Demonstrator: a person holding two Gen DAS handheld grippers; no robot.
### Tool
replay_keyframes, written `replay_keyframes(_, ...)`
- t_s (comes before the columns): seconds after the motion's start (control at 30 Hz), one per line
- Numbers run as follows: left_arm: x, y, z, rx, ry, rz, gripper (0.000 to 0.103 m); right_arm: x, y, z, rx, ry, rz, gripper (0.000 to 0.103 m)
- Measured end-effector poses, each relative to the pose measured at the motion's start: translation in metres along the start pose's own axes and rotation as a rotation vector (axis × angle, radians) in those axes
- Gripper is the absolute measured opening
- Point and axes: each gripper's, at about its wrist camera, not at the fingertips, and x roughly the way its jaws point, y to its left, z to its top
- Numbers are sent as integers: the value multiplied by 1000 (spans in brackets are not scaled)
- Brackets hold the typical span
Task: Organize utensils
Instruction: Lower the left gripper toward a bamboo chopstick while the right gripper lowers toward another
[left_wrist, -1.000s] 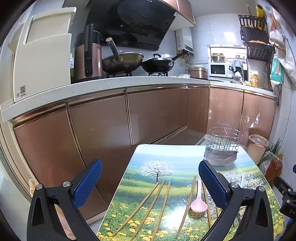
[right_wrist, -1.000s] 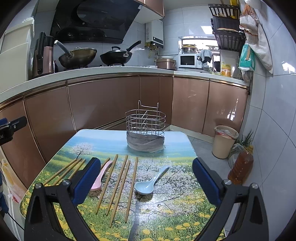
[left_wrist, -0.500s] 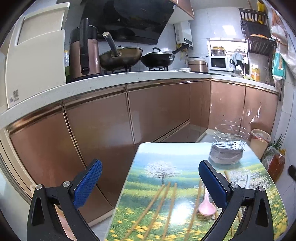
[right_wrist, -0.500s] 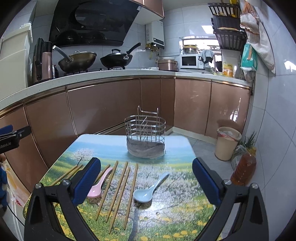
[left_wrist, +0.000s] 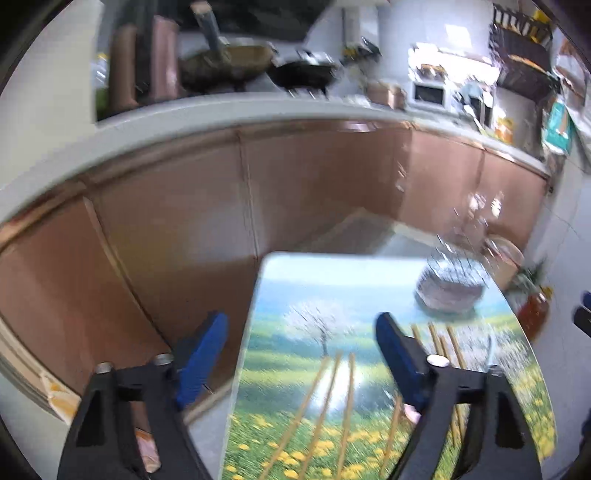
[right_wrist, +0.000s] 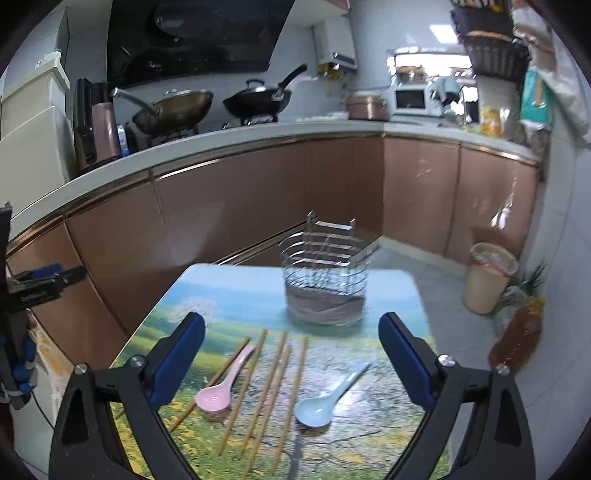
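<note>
Both of my tools hang over the near end of the tabletop (right_wrist: 406, 291), a small one printed with a meadow and a flowering tree. My left hand-held gripper (left_wrist: 303, 354) has its blue pads apart with nothing pinched; the jaws have just been closing in, and only the tabletop's left edge and two wooden chopsticks (left_wrist: 325, 391) lying flat show in the gap. That view is badly smeared, so detail there is poor. My right hand-held gripper (right_wrist: 291, 354) is also released, jaws just drawn in a little, nothing between the pads. Seen through it: the wire utensil holder (right_wrist: 325, 280) stands upright at the far middle of the tabletop, a grey band wrapped round its lower part; I cannot tell whether anything sits inside. Nearer to me lie more chopsticks (right_wrist: 275, 373) in a loose row, pointing roughly toward the holder. The pink spoon (right_wrist: 221, 387) lies among the left ones, bowl toward me, handle angled up and right; it seems to rest against a chopstick, though I cannot be sure. The blue spoon (right_wrist: 325, 398) lies right of the row, apart from it, bowl toward me, handle slanting toward the right pad. Copper cabinet fronts (right_wrist: 229, 218) run behind under a pale counter with two woks (right_wrist: 255, 101). A bin (right_wrist: 487, 277) and an amber bottle (right_wrist: 517, 336) stand on the floor at right.
</note>
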Motion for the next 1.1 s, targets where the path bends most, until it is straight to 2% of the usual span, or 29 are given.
replay_keyframes(0.03, 7, 0, -1, 4, 27, -21, 67, 8, 1, 1, 2, 25, 18, 76)
replay_keyframes(0.07, 15, 0, -3, 9, 59, -44, 62, 17, 2, 1, 6, 52, 37, 71)
replay_keyframes(0.13, 31, -2, -8, 19, 117, -82, 59, 30, 3, -1, 0, 92, 51, 58)
replay_keyframes(0.23, 55, -4, -16, 31, 199, -147, 52, 50, 4, -5, -7, 154, 75, 49)
replay_keyframes(0.3, 73, -5, -20, 38, 270, -205, 46, 61, 3, -9, -9, 189, 87, 47)
replay_keyframes(0.43, 109, -6, -30, 33, 395, -271, 45, 83, -4, -17, -1, 272, 115, 46)
replay_keyframes(0.53, 134, -5, -34, 6, 483, -320, 39, 101, -11, -25, 16, 340, 142, 46)
replay_keyframes(0.63, 152, -8, -39, -4, 553, -334, 35, 117, -15, -32, 36, 405, 158, 46)
replay_keyframes(0.87, 178, -7, -43, -21, 620, -288, 25, 136, -17, -36, 29, 456, 145, 46)
replay_keyframes(1.0, 188, -5, -45, -24, 639, -271, 16, 139, -15, -35, 10, 450, 137, 46)
replay_keyframes(1.1, 194, -6, -47, -14, 651, -257, 15, 141, -15, -34, 11, 447, 137, 46)
